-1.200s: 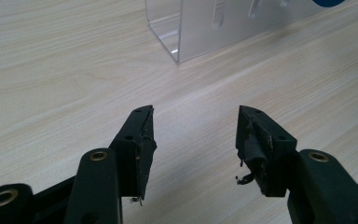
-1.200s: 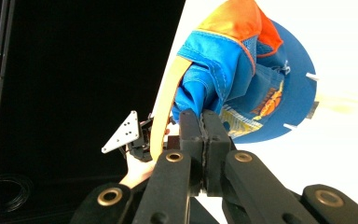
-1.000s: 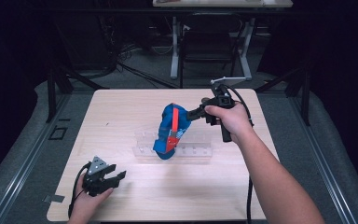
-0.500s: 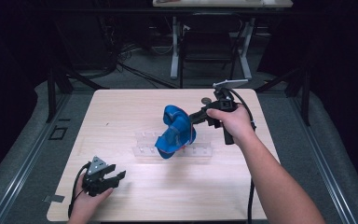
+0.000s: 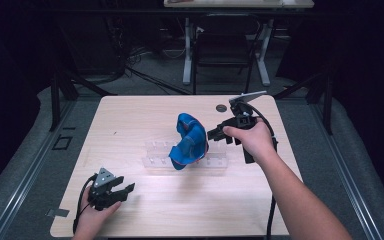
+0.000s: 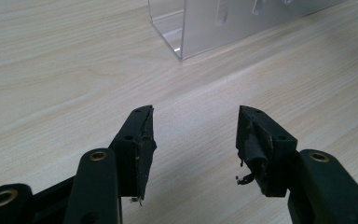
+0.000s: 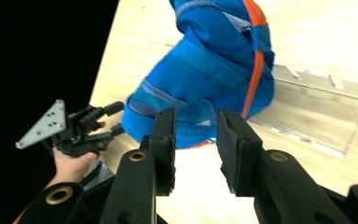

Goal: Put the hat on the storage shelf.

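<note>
A blue cap (image 5: 189,140) with an orange stripe (image 7: 257,56) sits tilted on a clear acrylic stand (image 5: 155,156) in the middle of the wooden table (image 5: 130,120). My right gripper (image 5: 213,134) is at the cap's right edge. In the right gripper view its jaws (image 7: 195,119) stand apart just in front of the cap's (image 7: 214,70) rim, with nothing pinched between them. My left gripper (image 5: 126,190) rests low on the table at the front left. It (image 6: 196,114) is open over bare wood, with a corner of the stand (image 6: 205,23) ahead of it.
A small dark round mark (image 5: 221,107) lies on the table behind the right gripper. Beyond the far edge stand a chair (image 5: 222,50) and table legs on a dark floor. The left hand and its gripper (image 7: 81,128) appear at the table's edge in the right gripper view.
The cap has turned on the stand, so its orange stripe no longer faces the high camera. My right gripper has shifted slightly right with it. The left gripper has not moved.
</note>
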